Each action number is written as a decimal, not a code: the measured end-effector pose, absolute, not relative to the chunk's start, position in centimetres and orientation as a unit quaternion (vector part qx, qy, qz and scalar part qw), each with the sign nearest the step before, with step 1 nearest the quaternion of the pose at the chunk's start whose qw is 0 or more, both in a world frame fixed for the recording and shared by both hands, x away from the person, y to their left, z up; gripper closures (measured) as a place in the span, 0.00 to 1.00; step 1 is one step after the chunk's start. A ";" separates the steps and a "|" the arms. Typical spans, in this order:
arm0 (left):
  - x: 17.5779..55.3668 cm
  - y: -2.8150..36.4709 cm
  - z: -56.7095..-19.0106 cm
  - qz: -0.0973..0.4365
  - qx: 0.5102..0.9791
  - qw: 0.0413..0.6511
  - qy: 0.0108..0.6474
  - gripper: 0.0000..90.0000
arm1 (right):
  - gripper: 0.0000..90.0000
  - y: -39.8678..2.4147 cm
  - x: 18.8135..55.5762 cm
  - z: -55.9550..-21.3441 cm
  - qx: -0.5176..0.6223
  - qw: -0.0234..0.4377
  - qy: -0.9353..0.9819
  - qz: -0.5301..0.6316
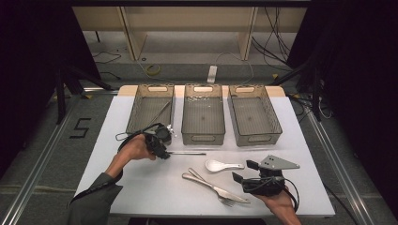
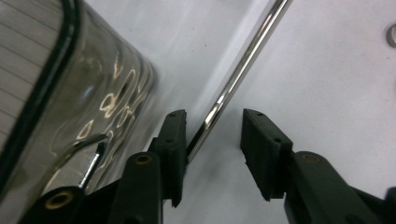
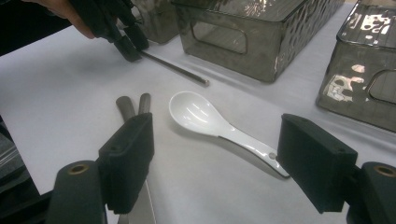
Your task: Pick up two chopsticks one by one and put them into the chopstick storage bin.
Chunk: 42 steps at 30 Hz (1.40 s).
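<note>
One thin, shiny metal chopstick (image 1: 187, 153) lies on the white table (image 1: 141, 187), just in front of the left one of three smoky translucent plastic bins (image 1: 151, 108) in a row. My left gripper (image 2: 212, 135) has it between its jaws: the stick runs against one pad, the other pad stands off it, so no pinch yet. My left gripper view shows the chopstick as a mirror-bright round rod, with a second silvery utensil (image 2: 93, 163) seen through the bin wall beside it; the high view shows that one as a thin stick lying in the left bin. Nearer me lie one white ceramic soup spoon (image 3: 205, 119), one steel knife (image 1: 211, 185) and one steel fork (image 1: 220, 197), the last two crossing. My right gripper (image 3: 215, 163) hovers spread wide over the spoon's handle, gripping nothing.
</note>
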<state>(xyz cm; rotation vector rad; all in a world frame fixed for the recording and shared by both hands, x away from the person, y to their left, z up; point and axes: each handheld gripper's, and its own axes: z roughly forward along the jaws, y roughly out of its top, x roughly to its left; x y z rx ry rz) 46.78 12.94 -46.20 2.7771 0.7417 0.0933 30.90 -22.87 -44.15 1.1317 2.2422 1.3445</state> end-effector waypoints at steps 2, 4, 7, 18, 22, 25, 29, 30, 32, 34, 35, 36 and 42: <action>46.8 12.8 -46.2 0.030 0.957 0.129 0.259 0.71 | 0.31 -22.9 30.9 -44.2 0.393 0.146 0.779 0.466; 46.8 12.8 -46.1 0.027 0.959 0.121 0.256 0.75 | 0.31 -22.9 30.9 -44.2 0.393 0.146 0.779 0.466; 46.6 12.7 -46.1 0.024 0.963 0.114 0.242 0.79 | 0.31 -22.9 30.9 -44.2 0.393 0.146 0.779 0.466; 46.2 12.6 -46.0 0.017 0.974 0.103 0.199 0.87 | 0.31 -22.9 30.9 -44.2 0.393 0.147 0.780 0.465; 46.2 12.7 -46.0 0.011 0.976 0.103 0.192 0.90 | 0.31 -22.9 30.9 -44.2 0.394 0.147 0.780 0.464; 46.1 12.7 -46.0 0.009 0.976 0.106 0.189 0.93 | 0.31 -22.9 30.9 -44.1 0.395 0.147 0.779 0.463; 46.0 12.6 -46.0 0.012 0.977 0.104 0.186 0.95 | 0.31 -22.9 30.8 -44.1 0.394 0.148 0.780 0.464; 45.9 12.6 -46.1 0.012 0.977 0.105 0.187 0.95 | 0.31 -22.9 30.9 -44.1 0.394 0.148 0.779 0.464; 46.0 12.6 -46.0 0.012 0.978 0.104 0.182 0.95 | 0.31 -22.9 30.8 -44.1 0.394 0.147 0.780 0.462; 45.9 12.7 -46.0 0.015 0.978 0.106 0.181 0.95 | 0.31 -22.9 30.8 -44.1 0.394 0.148 0.780 0.464; 45.9 12.7 -46.0 0.015 0.978 0.106 0.181 0.95 | 0.31 -22.9 30.8 -44.1 0.394 0.148 0.780 0.464; 46.0 12.8 -46.0 0.012 0.977 0.108 0.183 0.95 | 0.31 -22.9 30.8 -44.1 0.395 0.147 0.779 0.464; 45.8 13.0 -45.9 0.005 0.974 0.114 0.194 0.95 | 0.31 -23.0 30.9 -44.1 0.396 0.147 0.779 0.464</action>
